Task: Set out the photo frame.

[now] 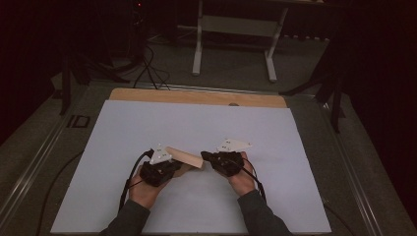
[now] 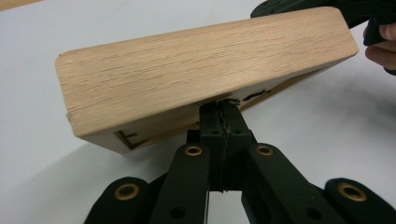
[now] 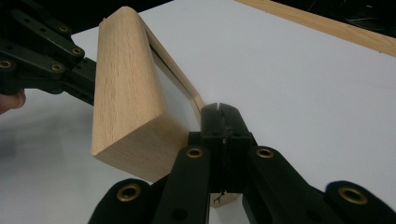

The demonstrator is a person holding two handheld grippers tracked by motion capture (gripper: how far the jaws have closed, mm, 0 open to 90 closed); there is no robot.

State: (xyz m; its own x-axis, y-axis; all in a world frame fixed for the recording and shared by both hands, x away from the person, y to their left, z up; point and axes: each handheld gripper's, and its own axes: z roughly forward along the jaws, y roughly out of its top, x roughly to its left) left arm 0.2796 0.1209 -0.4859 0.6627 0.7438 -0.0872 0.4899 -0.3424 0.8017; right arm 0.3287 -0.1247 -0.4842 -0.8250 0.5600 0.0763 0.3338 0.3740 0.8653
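Left gripper (image 1: 173, 164) and right gripper (image 1: 209, 157): jaws closed on opposite ends of wooden block (image 1: 184, 157), near desk's (image 1: 147, 123) front edge.

Dim high view with dark surroundings; gripper views brighter, soft shadows, slight blur

Looks like a lab setup: a white sheet (image 1: 196, 123) is laid over a wooden table (image 1: 196, 96), with cables (image 1: 150, 69) and a metal stand (image 1: 233, 29) seen on the dark far floor.
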